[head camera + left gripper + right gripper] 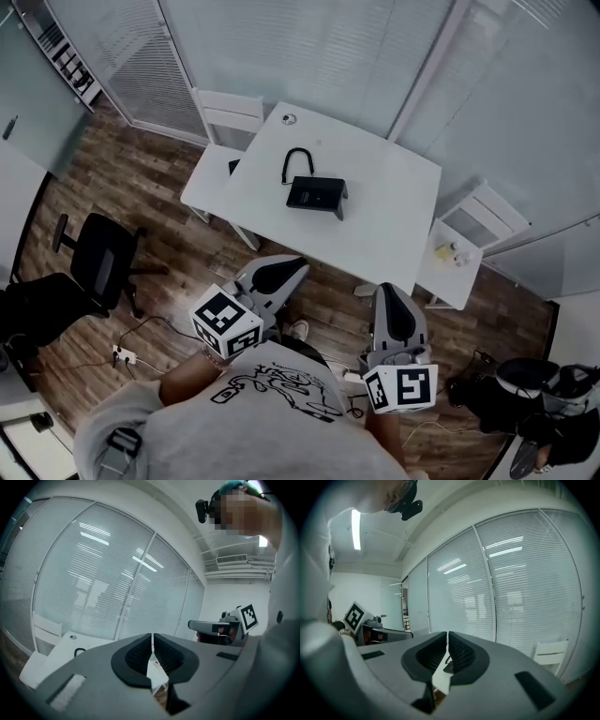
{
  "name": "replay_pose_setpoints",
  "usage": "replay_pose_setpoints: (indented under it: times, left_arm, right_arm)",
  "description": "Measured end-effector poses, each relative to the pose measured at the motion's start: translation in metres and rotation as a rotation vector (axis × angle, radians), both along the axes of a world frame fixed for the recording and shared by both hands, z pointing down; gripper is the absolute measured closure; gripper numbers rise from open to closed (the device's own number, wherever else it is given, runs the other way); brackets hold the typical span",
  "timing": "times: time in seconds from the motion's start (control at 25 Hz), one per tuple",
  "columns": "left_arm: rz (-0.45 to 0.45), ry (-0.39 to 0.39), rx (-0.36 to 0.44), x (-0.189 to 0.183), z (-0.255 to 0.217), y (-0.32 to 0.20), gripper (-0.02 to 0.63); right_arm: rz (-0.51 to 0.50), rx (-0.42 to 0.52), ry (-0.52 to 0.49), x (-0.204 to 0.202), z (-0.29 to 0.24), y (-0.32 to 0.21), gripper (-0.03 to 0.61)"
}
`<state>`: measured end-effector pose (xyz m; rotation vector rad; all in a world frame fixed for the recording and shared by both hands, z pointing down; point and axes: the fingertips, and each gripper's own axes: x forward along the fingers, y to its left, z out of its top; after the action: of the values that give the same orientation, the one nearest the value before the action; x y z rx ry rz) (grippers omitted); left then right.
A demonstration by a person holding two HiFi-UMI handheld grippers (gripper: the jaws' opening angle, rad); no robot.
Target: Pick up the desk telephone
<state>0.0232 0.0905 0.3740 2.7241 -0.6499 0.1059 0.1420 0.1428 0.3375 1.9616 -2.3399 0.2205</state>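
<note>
holding both tools shut here: your left gripper and right gripper each have their ribbed black pads pressed together with nothing between them. the desk telephone is a black wedge-shaped box sitting about mid-way on the smooth white table, well ahead of both tips. its long side runs left to right in the head view, with a black cord arching off its far-left corner.
</note>
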Motion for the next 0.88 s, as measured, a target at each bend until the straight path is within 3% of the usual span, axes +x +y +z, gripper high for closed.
replay_pose_setpoints:
  times: [0.48,0.88]
  left_arm:
    - [0.024,0.013,0.008,0.014,0.0,-0.108,0.598]
    - [0.028,0.021,0.049,-0.018,-0.012,-0.208,0.598]
  right_arm:
    - [0.003,0.006,0.011,0.008,0.001,-0.108,0.565]
    - [-0.012,0.043,0.022,-0.029,-0.011,-0.202,0.565]
